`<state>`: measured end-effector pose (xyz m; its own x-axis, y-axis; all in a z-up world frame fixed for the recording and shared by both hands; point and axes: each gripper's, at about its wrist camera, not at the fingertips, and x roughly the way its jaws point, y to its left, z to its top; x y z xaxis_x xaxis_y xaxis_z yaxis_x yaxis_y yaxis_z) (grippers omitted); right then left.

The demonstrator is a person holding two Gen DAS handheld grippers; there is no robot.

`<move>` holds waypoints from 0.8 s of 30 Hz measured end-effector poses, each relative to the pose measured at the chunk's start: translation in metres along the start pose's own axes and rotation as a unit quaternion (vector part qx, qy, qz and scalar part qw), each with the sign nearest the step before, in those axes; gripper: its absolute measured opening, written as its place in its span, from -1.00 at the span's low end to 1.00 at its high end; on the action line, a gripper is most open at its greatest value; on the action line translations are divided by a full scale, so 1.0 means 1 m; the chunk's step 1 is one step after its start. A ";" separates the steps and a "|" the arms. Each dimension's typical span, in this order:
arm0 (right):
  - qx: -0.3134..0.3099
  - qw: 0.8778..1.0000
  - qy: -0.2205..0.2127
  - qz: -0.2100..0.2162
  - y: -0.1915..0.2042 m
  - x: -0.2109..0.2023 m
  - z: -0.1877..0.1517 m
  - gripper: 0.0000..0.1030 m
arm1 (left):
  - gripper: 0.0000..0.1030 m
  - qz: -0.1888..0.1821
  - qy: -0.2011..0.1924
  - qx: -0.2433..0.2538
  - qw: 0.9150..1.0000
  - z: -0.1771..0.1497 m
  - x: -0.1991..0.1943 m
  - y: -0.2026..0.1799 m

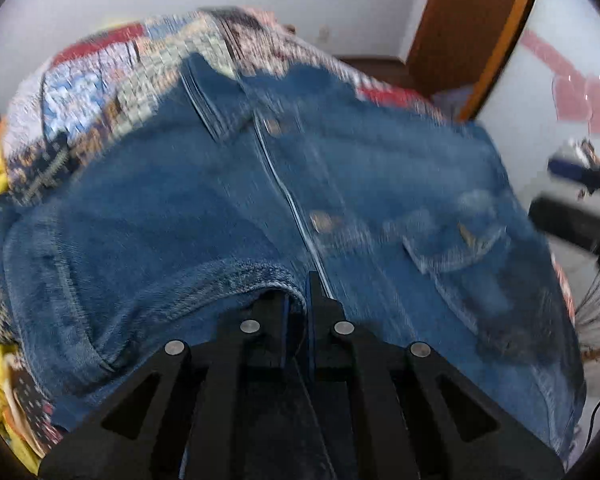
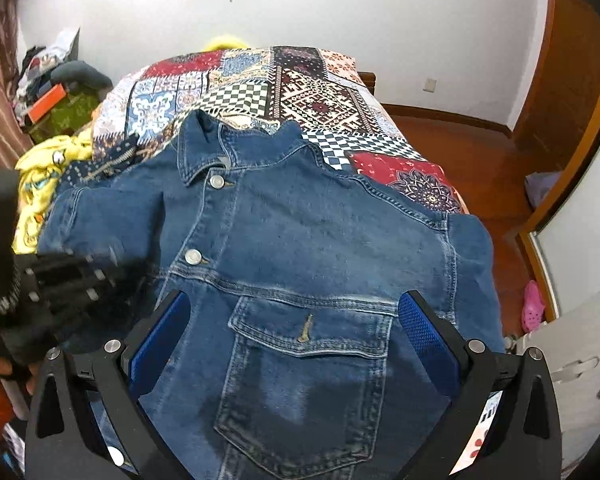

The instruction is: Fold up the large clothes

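Denim jacket lies front-up on the patchwork bedspread, covering the near half of the bed. Collar at the far end, hem toward the near edge, so the long axis runs far to near; button placket follows that line, a little left of centre.

Far left: yellow printed fabric bunched at the bed's left side, apart from the task. A cluttered corner beyond it.

Left side of the jacket: left gripper has its jaws pressed together, pinching a denim edge, apparently a cuff or sleeve end, judging by the rolled hem that runs into the jaws. Its view is smeared with motion. In the right wrist view it appears as a dark blur over the jacket's left sleeve. My reading: the sleeve is held this way so it can be carried across the chest for the first fold.

Centre: chest pocket with flap, flat, close under the right wrist camera.

Right side: right gripper is spread wide, blue pads either side of the pocket, nothing between them under pressure. Whether it touches the cloth I cannot tell. Likely waiting to pin the body or take the right sleeve.

Far right: wooden floor, door frame.
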<state>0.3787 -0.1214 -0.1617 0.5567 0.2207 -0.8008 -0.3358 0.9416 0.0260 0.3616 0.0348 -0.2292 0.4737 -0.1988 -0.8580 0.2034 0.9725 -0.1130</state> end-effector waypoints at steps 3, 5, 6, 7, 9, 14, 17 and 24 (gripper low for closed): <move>-0.021 1.000 -0.005 -0.010 0.006 -0.002 -0.002 1.00 | -0.77 0.005 0.004 0.006 1.000 -0.011 -0.003 -0.002; -0.037 0.999 -0.010 -0.014 0.013 -0.005 -0.003 1.00 | -0.61 -0.004 0.006 0.003 1.000 -0.016 -0.012 -0.001; -0.047 0.999 -0.014 -0.016 0.017 -0.007 -0.003 1.00 | -0.54 -0.005 0.006 0.004 1.000 -0.018 -0.017 0.000; -0.057 0.998 -0.018 -0.015 0.020 -0.009 -0.003 1.00 | -0.39 -0.004 0.002 0.005 1.000 -0.021 -0.026 0.003; -0.074 0.997 -0.030 -0.012 0.029 -0.015 -0.003 1.00 | -0.15 0.006 -0.014 0.004 1.000 -0.024 -0.042 0.009; -0.109 0.992 -0.053 0.017 0.059 -0.026 0.002 1.00 | 0.09 0.041 -0.062 -0.033 0.997 -0.041 -0.094 0.048; -0.129 0.989 -0.054 0.044 0.082 -0.024 0.005 1.00 | 0.13 0.080 -0.081 -0.065 0.991 -0.051 -0.121 0.083; -0.159 0.983 -0.012 0.091 0.142 0.016 0.013 0.97 | 0.24 0.177 -0.106 -0.135 0.969 -0.088 -0.161 0.159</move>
<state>0.3503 0.0191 -0.1631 0.4817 0.3872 -0.7861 -0.6503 0.7593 -0.0245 0.2417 0.2319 -0.1530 0.6442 0.1599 -0.7479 -0.2222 0.9749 0.0170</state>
